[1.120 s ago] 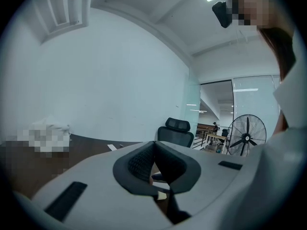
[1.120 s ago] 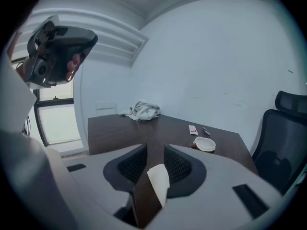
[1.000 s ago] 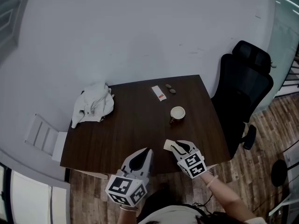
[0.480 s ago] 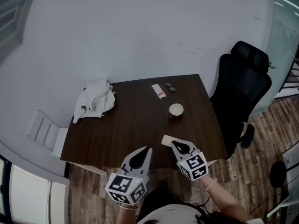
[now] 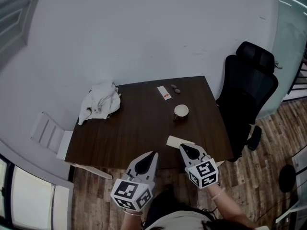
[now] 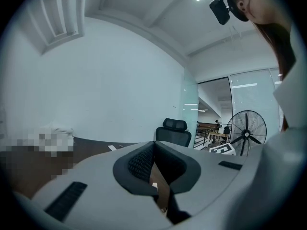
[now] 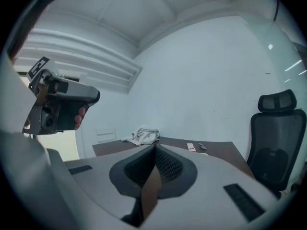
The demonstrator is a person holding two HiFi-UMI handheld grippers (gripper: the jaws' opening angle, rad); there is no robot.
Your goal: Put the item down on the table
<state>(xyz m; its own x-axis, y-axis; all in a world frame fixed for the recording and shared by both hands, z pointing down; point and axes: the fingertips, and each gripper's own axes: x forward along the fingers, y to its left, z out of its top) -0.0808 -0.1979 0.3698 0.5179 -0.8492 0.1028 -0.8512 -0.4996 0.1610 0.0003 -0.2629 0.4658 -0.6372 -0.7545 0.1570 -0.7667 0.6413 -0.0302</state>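
Note:
A pale flat card point(image 5: 178, 141) lies on the dark wooden table point(image 5: 134, 128) near its front edge. My right gripper point(image 5: 183, 147) hovers just behind the card's near edge with its jaws shut and nothing between them; whether a tip touches the card I cannot tell. In the right gripper view the gripper's point(image 7: 155, 147) two pads meet, empty. My left gripper point(image 5: 152, 154) hangs at the table's front edge, left of the card, also shut and empty, as the left gripper view point(image 6: 153, 143) shows.
A crumpled white cloth point(image 5: 100, 104) lies at the table's back left. A cup point(image 5: 181, 110), a white packet with a red mark point(image 5: 164, 93) and two small dark things point(image 5: 175, 87) sit at the back right. A black office chair point(image 5: 249, 90) stands right of the table.
My right gripper has drawn back toward the table's front edge, away from the card, which stays flat on the table. The left gripper has hardly moved.

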